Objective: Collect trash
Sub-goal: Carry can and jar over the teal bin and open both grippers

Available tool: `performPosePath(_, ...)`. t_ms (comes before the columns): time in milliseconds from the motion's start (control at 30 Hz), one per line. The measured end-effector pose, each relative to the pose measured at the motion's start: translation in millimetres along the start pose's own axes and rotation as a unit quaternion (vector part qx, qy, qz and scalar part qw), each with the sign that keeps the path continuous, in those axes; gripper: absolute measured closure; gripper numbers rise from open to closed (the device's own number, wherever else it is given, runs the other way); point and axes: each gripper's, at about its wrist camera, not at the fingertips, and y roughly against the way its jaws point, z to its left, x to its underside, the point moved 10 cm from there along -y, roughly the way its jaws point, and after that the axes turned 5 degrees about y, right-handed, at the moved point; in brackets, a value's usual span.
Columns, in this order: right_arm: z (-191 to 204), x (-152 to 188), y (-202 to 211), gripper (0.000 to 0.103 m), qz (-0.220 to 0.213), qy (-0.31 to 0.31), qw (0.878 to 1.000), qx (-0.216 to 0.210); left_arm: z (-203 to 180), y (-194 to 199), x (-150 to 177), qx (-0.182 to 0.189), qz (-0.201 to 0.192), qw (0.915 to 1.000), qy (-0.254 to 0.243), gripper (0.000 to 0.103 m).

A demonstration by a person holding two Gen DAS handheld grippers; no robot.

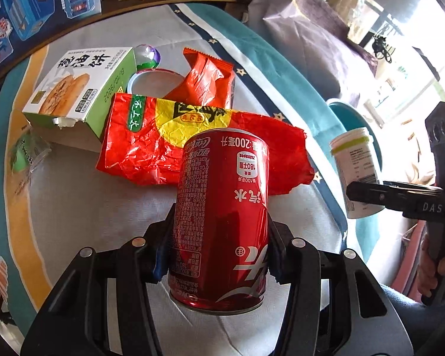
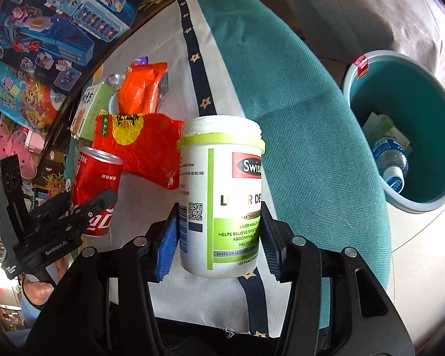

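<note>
Left gripper [image 1: 219,255] clamps red soda can [image 1: 222,216], right gripper [image 2: 219,243] clamps white supplement bottle [image 2: 222,195] above the cloth-covered counter [image 2: 296,148], red wrapper [image 1: 151,142], snack box [image 1: 77,89] behind, teal bin [image 2: 415,112] right.

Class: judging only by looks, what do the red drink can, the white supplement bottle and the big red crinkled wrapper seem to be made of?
Red cylindrical drink can: likely thin metal, glossy printed coat; silvery rim, sharp highlights.
White supplement bottle with green label: probably plastic, matte opaque white; the label looks like glossy paper or film.
Big red crinkled wrapper: seemingly foil-like plastic film, shiny; it holds sharp creases.
</note>
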Motion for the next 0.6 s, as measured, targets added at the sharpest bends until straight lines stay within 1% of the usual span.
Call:
performPosePath(100,-5.8,-6.1,12.3,0.055,-0.016,-0.007,1.0,-0.003,-13.5,13.1,-7.5,0.004,-0.015,0.9998,-0.011,0.051)
performPosePath(267,-17.4,-17.8,38.2,0.055,-0.051,-0.02,0.998,-0.006,-46.3,33.7,-25.1,0.022,-0.038,0.9984,-0.035,0.051)
performPosePath(433,-44.0,-29.7,68.9,0.055,-0.089,-0.045,0.995,-0.01,-89.5,32.0,-42.6,0.037,-0.038,0.9961,-0.07,0.051)
performPosePath(600,-86.2,-37.5,100.1,0.055,-0.126,-0.082,0.989,-0.002,-139.1,16.2,-57.8,0.051,-0.025,0.9924,-0.109,0.051)
